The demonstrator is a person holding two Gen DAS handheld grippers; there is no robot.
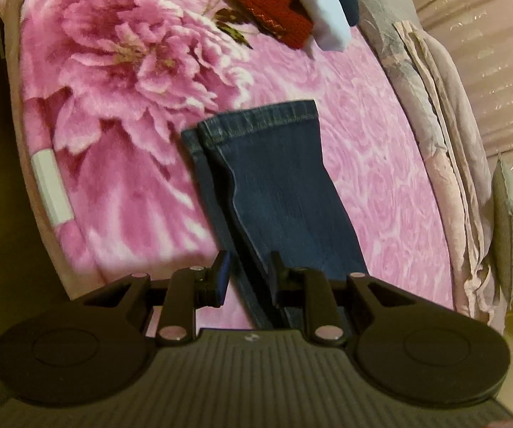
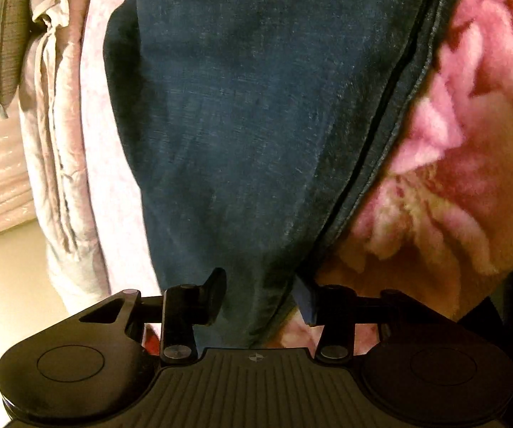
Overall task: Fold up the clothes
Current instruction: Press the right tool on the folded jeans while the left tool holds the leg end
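Since the jeans [image 1: 278, 185] are heavy, limp denim lying near the bed [image 1: 381, 142] edge, both part-spread hand-held grippers, left [image 1: 247, 278] and right [image 2: 262, 296], should pinch doubled seams.

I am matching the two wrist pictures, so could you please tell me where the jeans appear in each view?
Left wrist: the jeans run from the lower centre up to the middle, the leg hems at the far end.
Right wrist: the jeans fill the centre from top to bottom, very close to the camera.
Shared landmark: the pink floral blanket, left of the jeans in the left view and right of them in the right view.
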